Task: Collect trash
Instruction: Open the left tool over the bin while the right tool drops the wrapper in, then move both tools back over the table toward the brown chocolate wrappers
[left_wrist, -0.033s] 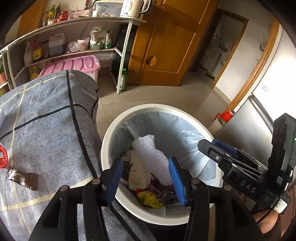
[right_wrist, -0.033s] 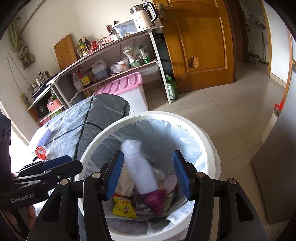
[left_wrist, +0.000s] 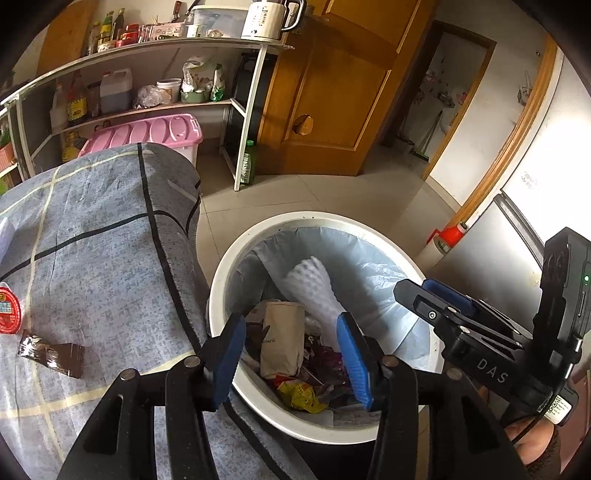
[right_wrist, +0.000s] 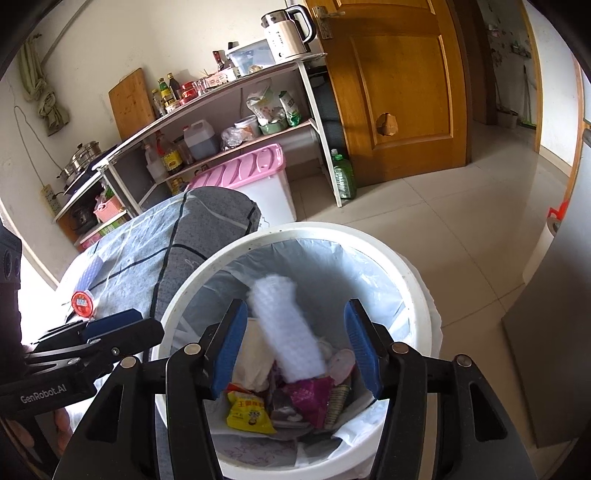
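Both grippers hang over the white bin (right_wrist: 413, 280), fingers pointing down into its mouth. That placement makes sense for a drop: anything let go between the pads falls straight into the liner.

Left gripper (left_wrist: 291, 354): jaws opening, roughly half spread. A white textured sheet (left_wrist: 314, 286), foam or bubble wrap by the look of it, shows just ahead of the right-hand pad. Whether it touches that pad I cannot tell.

Right gripper (right_wrist: 295, 347): jaws opening, a little wider than the left. The same white sheet (right_wrist: 286, 332) stands in the gap between its pads, nearer the left pad, clear of both. It is smeared with motion blur, so I judge it is falling rather than held.

Below the fingers: a tan paper bag (left_wrist: 280, 339), a yellow snack packet (right_wrist: 249, 411), a magenta wrapper (right_wrist: 310, 400), all inside the liner.

Off to the left of the left fingers, on the grey checked cloth (left_wrist: 103, 266), a brown wrapper (left_wrist: 51, 354) and a red-lidded cup (left_wrist: 9, 314) remain, probably trash not yet collected.

Hard to make out: the bin's bottom under the litter, the sheet's lower end, and the person, of whom only fingers show behind the gripper handles.
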